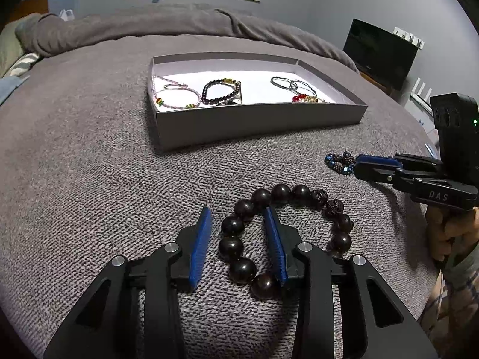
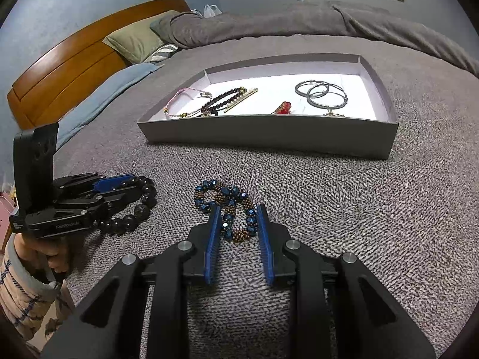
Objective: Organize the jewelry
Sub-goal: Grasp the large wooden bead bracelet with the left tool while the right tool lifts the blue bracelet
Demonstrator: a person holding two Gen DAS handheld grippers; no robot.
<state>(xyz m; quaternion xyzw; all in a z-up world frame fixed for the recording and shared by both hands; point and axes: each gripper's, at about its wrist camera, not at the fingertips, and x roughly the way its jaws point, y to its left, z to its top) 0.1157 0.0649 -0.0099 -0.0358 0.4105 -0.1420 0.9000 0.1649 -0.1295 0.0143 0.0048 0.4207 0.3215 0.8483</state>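
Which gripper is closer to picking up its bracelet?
Probably the right gripper: its fingers sit tight around part of the blue beaded bracelet. The left gripper straddles one side of the dark bead bracelet with a visibly wider gap.

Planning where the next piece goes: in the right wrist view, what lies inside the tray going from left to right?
Inside the tray: pink cord bracelet → dark bead bracelet → gold bar → red bead charm → grey hoops.
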